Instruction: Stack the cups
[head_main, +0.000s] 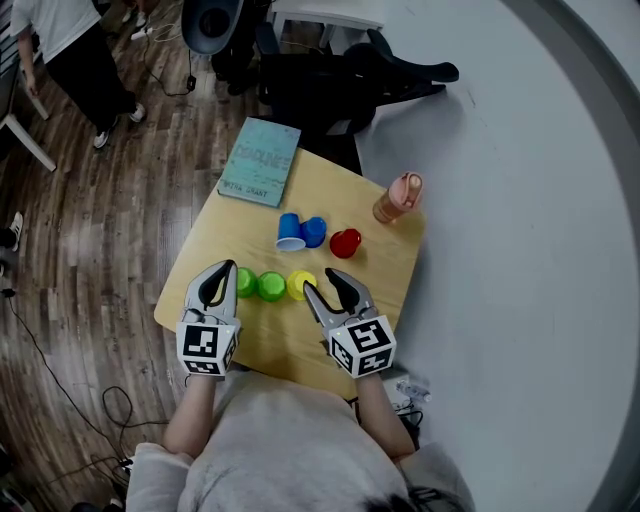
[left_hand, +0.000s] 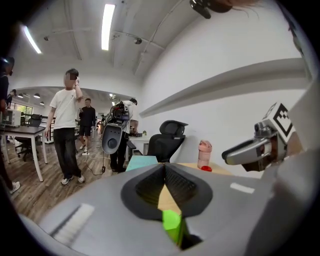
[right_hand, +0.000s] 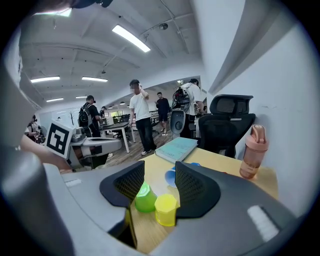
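Observation:
Two green cups (head_main: 271, 286) and a yellow cup (head_main: 299, 285) stand upside down in a row near the front of the wooden table (head_main: 240, 225). Behind them are two blue cups (head_main: 301, 232) and a red cup (head_main: 345, 243). My left gripper (head_main: 224, 270) sits just left of the leftmost green cup (head_main: 245, 283), jaws shut tip to tip (left_hand: 165, 167). That green cup (left_hand: 172, 225) shows through the gap beneath them. My right gripper (head_main: 325, 280) is open (right_hand: 160, 170). The yellow cup (right_hand: 166, 210) and a green cup (right_hand: 145, 199) lie just ahead between its jaws.
A teal book (head_main: 260, 161) lies at the table's far left and a pink bottle (head_main: 398, 198) stands at the far right. A black office chair (head_main: 340, 80) is behind the table. Several people stand on the wooden floor (left_hand: 65, 130) to the left. A white wall runs along the right.

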